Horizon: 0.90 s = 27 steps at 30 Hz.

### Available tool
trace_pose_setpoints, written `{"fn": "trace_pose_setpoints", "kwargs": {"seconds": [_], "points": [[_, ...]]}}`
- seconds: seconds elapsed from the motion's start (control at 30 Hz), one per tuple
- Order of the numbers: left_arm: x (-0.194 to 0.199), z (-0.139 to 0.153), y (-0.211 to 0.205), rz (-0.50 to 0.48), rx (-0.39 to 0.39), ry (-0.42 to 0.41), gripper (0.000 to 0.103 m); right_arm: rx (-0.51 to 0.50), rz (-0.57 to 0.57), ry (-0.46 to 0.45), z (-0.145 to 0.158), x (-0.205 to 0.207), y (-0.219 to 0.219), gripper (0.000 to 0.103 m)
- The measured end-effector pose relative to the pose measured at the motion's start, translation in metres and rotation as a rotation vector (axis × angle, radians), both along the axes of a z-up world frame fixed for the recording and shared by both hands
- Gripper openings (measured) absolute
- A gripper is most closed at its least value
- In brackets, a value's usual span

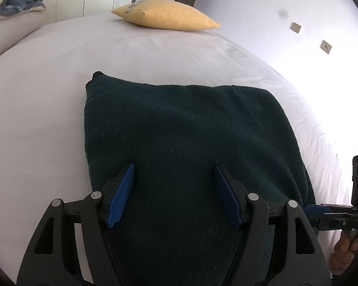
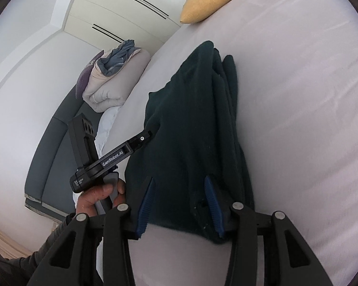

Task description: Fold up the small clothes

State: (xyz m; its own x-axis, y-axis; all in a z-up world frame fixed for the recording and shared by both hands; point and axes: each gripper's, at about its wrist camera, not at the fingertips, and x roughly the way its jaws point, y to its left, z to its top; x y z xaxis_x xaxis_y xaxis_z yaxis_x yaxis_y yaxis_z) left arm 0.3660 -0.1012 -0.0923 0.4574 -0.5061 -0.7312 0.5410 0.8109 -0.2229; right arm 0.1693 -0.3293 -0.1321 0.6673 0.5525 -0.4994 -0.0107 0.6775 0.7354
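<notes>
Both tongs, left tongs [image 1: 174, 190] and right tongs [image 2: 179, 202], are held apart over the folded dark-green towel [image 1: 179, 131] on the bed [image 1: 47, 95]; little folding seems left.

Cloth [image 1: 191, 128]: very dark green, plain, no pattern; sheet [image 1: 47, 90]: pale lilac-white, faint stripes; pillow [image 1: 164, 15]: mustard yellow, small printed patch; gripper pads [image 1: 121, 195]: blue, ribbed, on black frames; wardrobe [image 2: 121, 7]: cream, black handles; bundle [image 2: 114, 71]: beige, grey-blue and purple.
</notes>
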Motion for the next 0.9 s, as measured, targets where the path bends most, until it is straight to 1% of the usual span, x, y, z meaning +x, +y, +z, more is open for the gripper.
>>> {"fn": "trace_pose_setpoints", "kwargs": {"seconds": [0.1,0.17,0.23,0.27,0.3,0.33,0.37,0.4,0.43,0.5,0.57,0.6,0.63,0.7,0.73,0.77,0.8,0.87,0.9], "points": [[-0.003,0.001,0.001,-0.012,0.012,-0.011,0.067,-0.011,-0.002,-0.009,0.0,-0.002,0.005,0.046],[-0.005,0.004,0.005,-0.011,0.008,-0.005,0.067,-0.008,-0.004,-0.007,0.001,-0.003,-0.001,0.042],[-0.01,0.012,0.008,-0.001,0.027,-0.001,0.067,-0.041,-0.029,0.027,0.008,-0.006,-0.011,0.041],[-0.014,0.017,0.009,0.008,0.036,0.0,0.066,-0.043,-0.047,0.035,0.012,-0.007,-0.015,0.041],[-0.021,0.023,0.012,0.019,0.035,0.0,0.066,-0.021,-0.064,0.034,0.016,-0.007,-0.021,0.041],[-0.029,0.031,0.015,0.02,0.009,-0.006,0.066,0.002,-0.077,0.018,0.023,-0.008,-0.024,0.043],[-0.039,0.036,0.017,0.009,-0.025,-0.01,0.066,0.006,-0.075,0.007,0.026,-0.009,-0.024,0.043],[-0.043,0.036,0.016,0.002,-0.029,-0.009,0.066,0.01,-0.058,-0.005,0.03,-0.007,-0.02,0.043],[-0.046,0.033,0.014,-0.005,-0.016,-0.004,0.066,0.007,-0.023,-0.007,0.032,-0.001,-0.01,0.043],[-0.05,0.021,0.007,-0.007,0.025,-0.014,0.066,-0.035,0.019,0.002,0.031,0.008,0.007,0.046],[-0.051,0.013,0.005,0.002,0.026,-0.022,0.066,-0.078,0.027,0.02,0.026,0.015,0.014,0.047],[-0.052,0.013,0.004,0.008,0.026,-0.025,0.066,-0.089,0.012,0.041,0.021,0.018,0.011,0.045],[-0.054,0.014,0.004,0.009,0.03,-0.029,0.066,-0.078,-0.008,0.056,0.015,0.021,0.004,0.039],[-0.055,0.014,0.0,0.004,0.038,-0.036,0.066,-0.102,-0.038,0.068,0.013,0.021,-0.008,0.025],[-0.055,0.014,0.0,0.0,0.033,-0.036,0.066,-0.12,-0.067,0.086,0.013,0.02,-0.017,0.021],[-0.055,0.013,0.001,-0.001,0.026,-0.035,0.066,-0.112,-0.078,0.085,0.013,0.018,-0.024,0.021],[-0.053,0.011,0.001,-0.001,0.019,-0.034,0.066,-0.094,-0.094,0.082,0.017,0.015,-0.031,0.021],[-0.054,0.01,0.002,0.005,0.014,-0.034,0.067,-0.127,-0.165,0.083,0.029,0.012,-0.043,0.049],[-0.055,0.01,0.002,0.007,0.016,-0.036,0.067,-0.103,-0.164,0.069,0.033,0.011,-0.045,0.05]]}}
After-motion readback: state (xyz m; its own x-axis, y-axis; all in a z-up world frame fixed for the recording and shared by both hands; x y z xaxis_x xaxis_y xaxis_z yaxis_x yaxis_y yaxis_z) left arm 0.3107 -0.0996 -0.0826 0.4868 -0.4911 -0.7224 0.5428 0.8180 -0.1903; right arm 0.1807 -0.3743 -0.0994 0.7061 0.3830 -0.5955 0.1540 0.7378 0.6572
